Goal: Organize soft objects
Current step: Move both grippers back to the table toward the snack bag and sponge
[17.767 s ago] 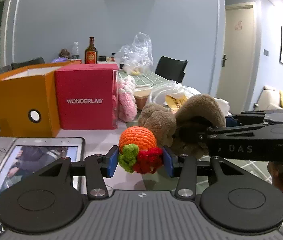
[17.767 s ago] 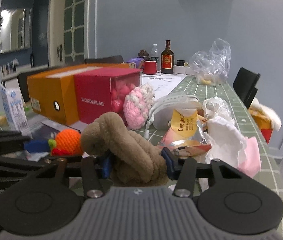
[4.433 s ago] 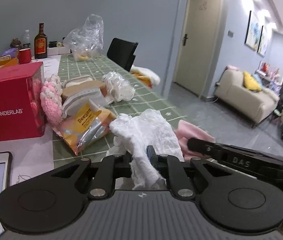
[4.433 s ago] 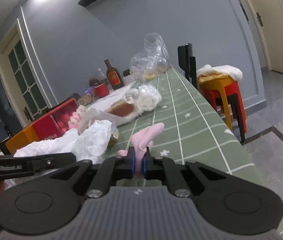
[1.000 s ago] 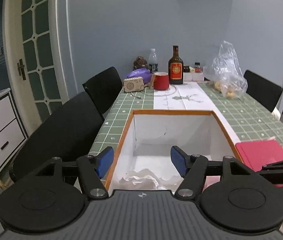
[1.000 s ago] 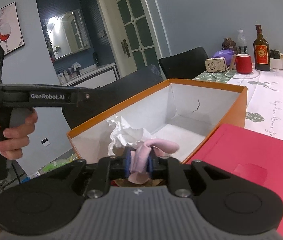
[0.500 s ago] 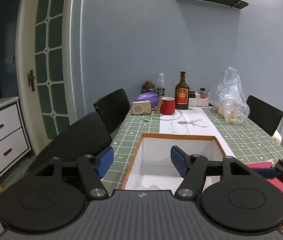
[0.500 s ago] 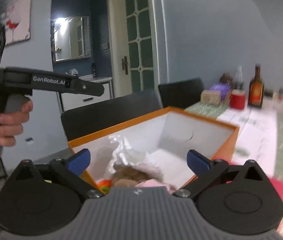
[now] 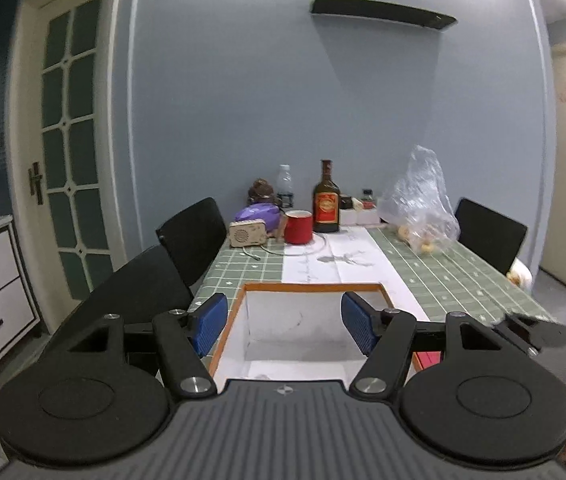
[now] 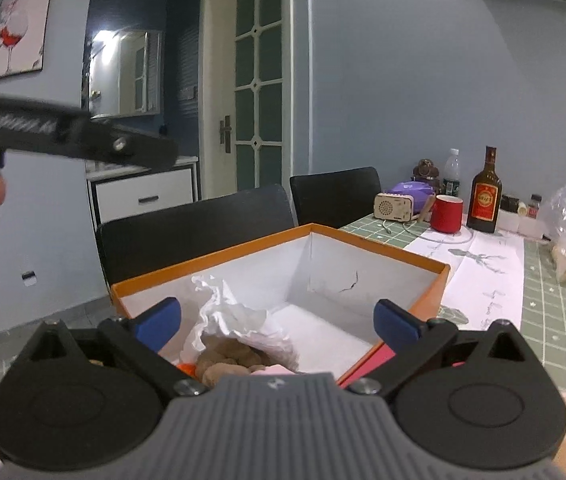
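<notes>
Right gripper (image 10: 277, 318) is wide open w/ nothing in it, low in the frame over the orange box (image 10: 423, 262). Its jaws just opened. Inside sit white paper (image 10: 227, 312), brown plush (image 10: 229, 358) & a pink bit (image 10: 273, 370). Left gripper (image 9: 285, 322) is open too, empty. Its side writing, upper left, is too blurry to read. Brown bottle (image 10: 483, 192) w/ red label & red mug (image 10: 447, 214) stand far back.

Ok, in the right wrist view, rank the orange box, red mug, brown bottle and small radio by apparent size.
1. orange box, nearest
2. brown bottle
3. red mug and small radio look alike; no ranking.

Matt cardboard box (image 10: 423, 266), crinkled white paper (image 10: 235, 320), fuzzy brown plush (image 10: 227, 360), glossy glass bottle (image 10: 483, 196)
</notes>
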{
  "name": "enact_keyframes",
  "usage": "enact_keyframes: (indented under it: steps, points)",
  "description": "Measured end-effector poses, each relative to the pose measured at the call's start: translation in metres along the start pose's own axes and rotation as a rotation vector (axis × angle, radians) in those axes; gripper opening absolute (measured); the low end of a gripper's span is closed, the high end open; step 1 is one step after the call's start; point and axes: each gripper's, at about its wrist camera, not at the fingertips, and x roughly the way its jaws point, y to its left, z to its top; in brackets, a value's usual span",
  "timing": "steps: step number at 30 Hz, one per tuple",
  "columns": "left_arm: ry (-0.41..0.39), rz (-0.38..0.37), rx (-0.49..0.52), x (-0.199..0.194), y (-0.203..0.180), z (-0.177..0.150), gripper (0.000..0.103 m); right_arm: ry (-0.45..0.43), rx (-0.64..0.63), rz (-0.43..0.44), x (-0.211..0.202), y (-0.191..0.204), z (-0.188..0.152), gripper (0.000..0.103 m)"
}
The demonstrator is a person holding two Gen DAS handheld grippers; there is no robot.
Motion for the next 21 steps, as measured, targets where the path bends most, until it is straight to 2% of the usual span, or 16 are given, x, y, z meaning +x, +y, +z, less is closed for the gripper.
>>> enact_keyframes:
  steps: [6, 11, 15, 21]
  points:
    - [-0.022, -0.034, -0.009, -0.019, -0.012, 0.006, 0.077, -0.03, 0.027, -0.024, -0.008, -0.003, 0.004, 0.1]
    - [0.008, -0.06, -0.019, -0.035, -0.033, 0.02, 0.077, -0.051, 0.025, -0.079, -0.034, -0.011, 0.014, 0.1]
    - [-0.077, -0.125, -0.011, -0.047, -0.055, 0.02, 0.077, -0.065, 0.051, -0.153, -0.062, -0.024, 0.014, 0.1]
    - [-0.136, -0.164, 0.051, -0.03, -0.095, 0.015, 0.077, -0.113, 0.034, -0.22, -0.103, -0.059, -0.003, 0.1]
